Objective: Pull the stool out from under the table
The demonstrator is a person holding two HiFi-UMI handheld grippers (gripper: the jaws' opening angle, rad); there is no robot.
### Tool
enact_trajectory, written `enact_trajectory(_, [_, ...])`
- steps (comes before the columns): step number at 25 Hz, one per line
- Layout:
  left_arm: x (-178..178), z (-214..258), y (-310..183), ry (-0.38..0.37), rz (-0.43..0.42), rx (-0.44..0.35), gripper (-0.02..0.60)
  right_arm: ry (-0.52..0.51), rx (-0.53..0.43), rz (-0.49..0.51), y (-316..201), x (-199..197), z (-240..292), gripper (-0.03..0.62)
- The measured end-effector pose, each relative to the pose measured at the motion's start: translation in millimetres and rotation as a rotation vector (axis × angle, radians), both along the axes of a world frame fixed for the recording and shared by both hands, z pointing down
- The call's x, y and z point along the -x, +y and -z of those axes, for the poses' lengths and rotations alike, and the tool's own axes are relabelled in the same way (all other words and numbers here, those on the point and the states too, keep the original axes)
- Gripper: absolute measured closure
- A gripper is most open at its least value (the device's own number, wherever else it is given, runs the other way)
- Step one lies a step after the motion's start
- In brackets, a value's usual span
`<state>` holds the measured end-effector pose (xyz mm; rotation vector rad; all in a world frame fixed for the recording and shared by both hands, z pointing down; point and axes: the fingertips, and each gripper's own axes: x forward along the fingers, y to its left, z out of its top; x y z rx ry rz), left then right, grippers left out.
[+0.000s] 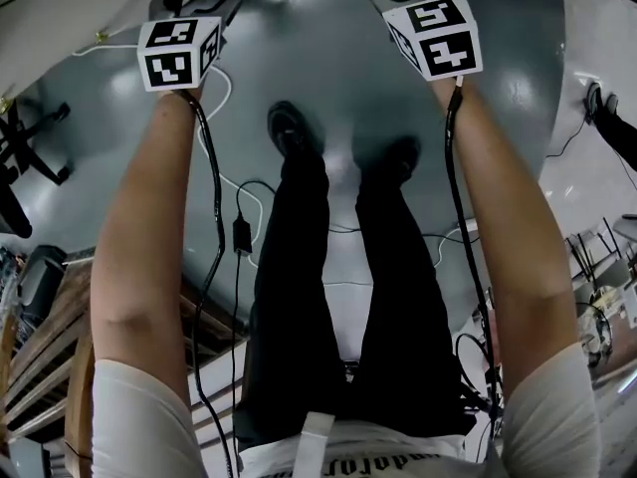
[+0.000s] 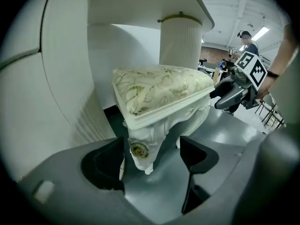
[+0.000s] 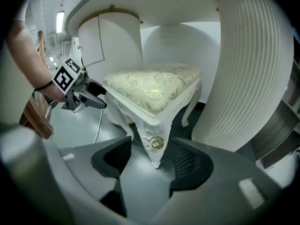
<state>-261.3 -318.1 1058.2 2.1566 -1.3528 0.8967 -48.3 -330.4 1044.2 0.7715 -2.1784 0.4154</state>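
Note:
The white carved stool (image 2: pixel 159 90) with a cream and gold patterned cushion stands under the white table (image 2: pixel 140 3), beside its fluted pedestal (image 2: pixel 180 41). My left gripper (image 2: pixel 150 161) is open, and the stool's front corner leg (image 2: pixel 139 151) stands between its jaws without touching the pads. My right gripper (image 3: pixel 151 163) is also open around the stool's (image 3: pixel 152 88) other front leg (image 3: pixel 154 146), with a gap on both sides. Each gripper is seen from the other's view, reaching at the seat edge. In the head view only the marker cubes (image 1: pixel 179 53) (image 1: pixel 435 36) show.
A second fluted pedestal (image 3: pixel 248 78) rises close on the right of the stool. Cables (image 1: pixel 239 202) trail over the grey floor around the person's legs (image 1: pixel 328 267). Wooden slats (image 1: pixel 50 337) lie at the left, and a chair base (image 1: pixel 30 147) stands further left.

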Motion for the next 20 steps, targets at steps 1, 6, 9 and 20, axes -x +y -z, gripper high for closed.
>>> enact_trajectory(1, [-1.0, -4.0, -4.9, -0.008, -0.012, -0.002, 0.198, 0.015, 0.001, -0.005, -1.8, -2.0, -6.8, 0.33])
enact_trajectory(6, [1.0, -23.9, -15.4, -0.014, -0.016, 0.004, 0.202, 0.029, 0.014, -0.008, -12.3, 8.1, -28.2, 0.321])
enact_trajectory(9, [-2.1, -30.1, -14.0, -0.019, 0.003, 0.014, 0.247, 0.038, 0.022, -0.027, -17.7, 13.0, -33.2, 0.326])
enact_trajectory(20, [-20.2, -31.9, 16.1, -0.037, 0.089, 0.013, 0.319, 0.05, 0.015, -0.015, -0.9, -10.5, -35.7, 0.358])
